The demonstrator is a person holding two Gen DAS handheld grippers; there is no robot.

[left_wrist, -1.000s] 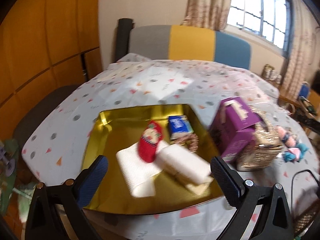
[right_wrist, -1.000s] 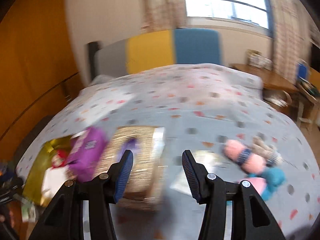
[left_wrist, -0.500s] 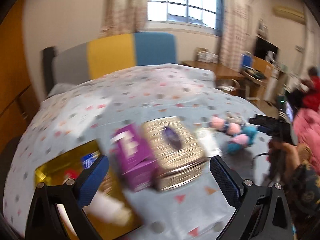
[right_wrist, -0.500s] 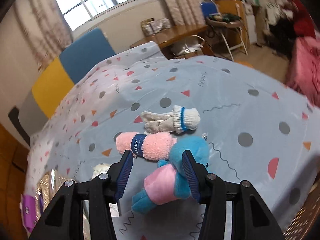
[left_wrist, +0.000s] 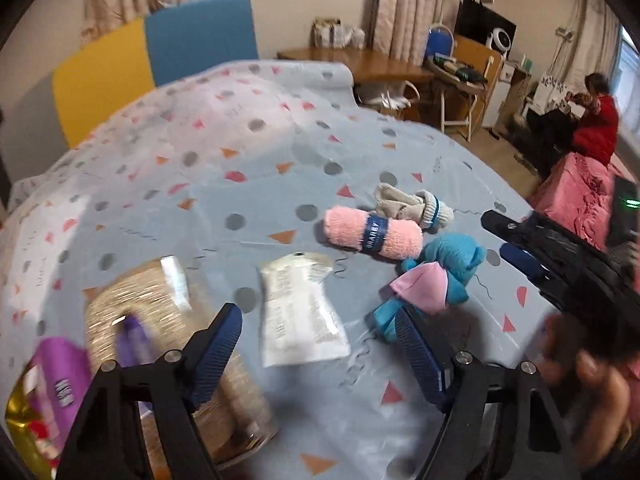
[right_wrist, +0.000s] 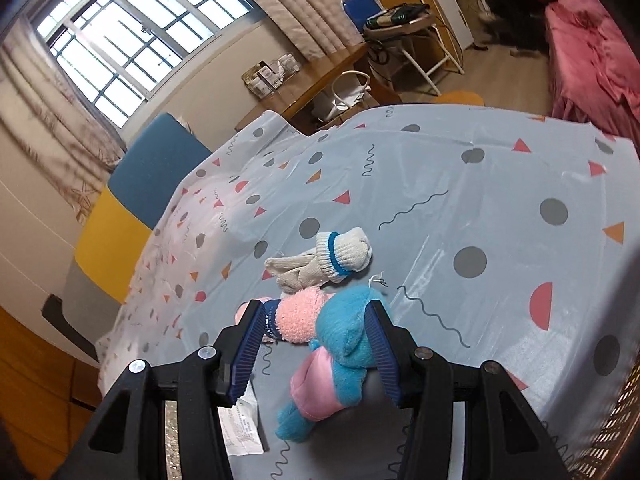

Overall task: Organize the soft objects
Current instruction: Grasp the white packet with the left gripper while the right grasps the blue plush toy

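Purple box (left_wrist: 56, 380) in gold tray (left_wrist: 16, 432)

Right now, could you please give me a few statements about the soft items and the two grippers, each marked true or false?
1. The right gripper is open, with the blue plush toy between its fingers. True.
2. The left gripper is shut on the white packet. False: it is open, and the packet lies flat on the tablecloth.
3. The pink rolled towel carries a dark blue band. True.
4. The white glove lies inside the gold box. False: it lies on the tablecloth beside the towel.
5. The blue plush toy wears pink cloth. True.
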